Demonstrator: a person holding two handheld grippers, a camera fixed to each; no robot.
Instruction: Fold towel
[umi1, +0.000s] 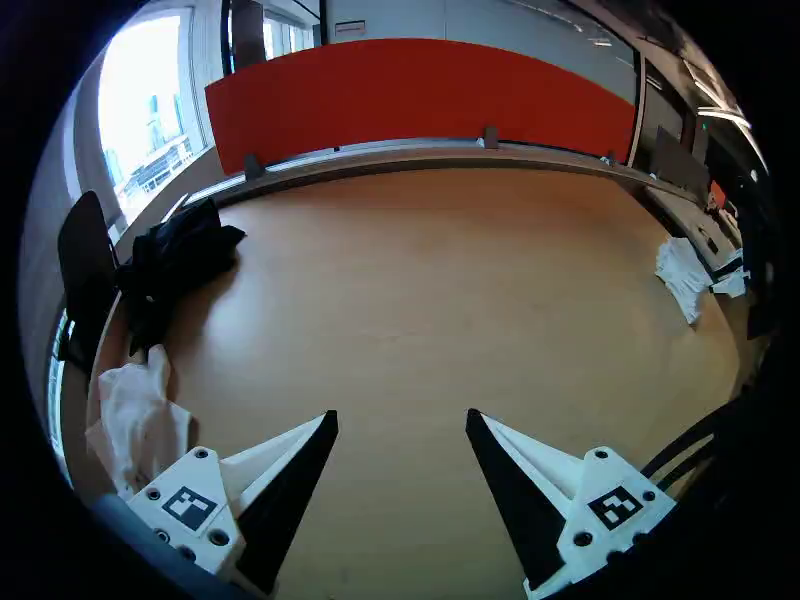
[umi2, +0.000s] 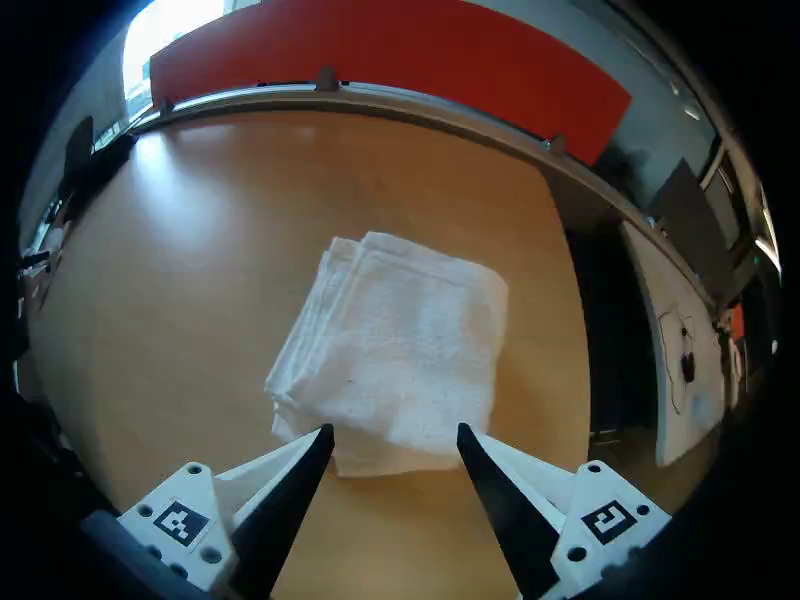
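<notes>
Towel (umi2: 395, 345) folded square; near edge between right gripper's (umi2: 393, 428) spread fingers (umi2: 290, 480)

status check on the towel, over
Left gripper open, right gripper open, both empty. Towel folded on table, ahead of right gripper. Black bundle off at table edge.

The left gripper (umi1: 401, 414) has two wedge-shaped jaws, white on the outer faces and black on the inner ones, each tapering to a point. Each jaw widens into a white block bearing a square black-and-white marker (umi1: 190, 505), with small dark screw holes dotted around the marker. Thin black cables (umi1: 690, 450) curve just outside the marker on one block. The right gripper (umi2: 394, 428) is built alike: white-and-black jaws, white blocks, screw holes around each marker.
</notes>
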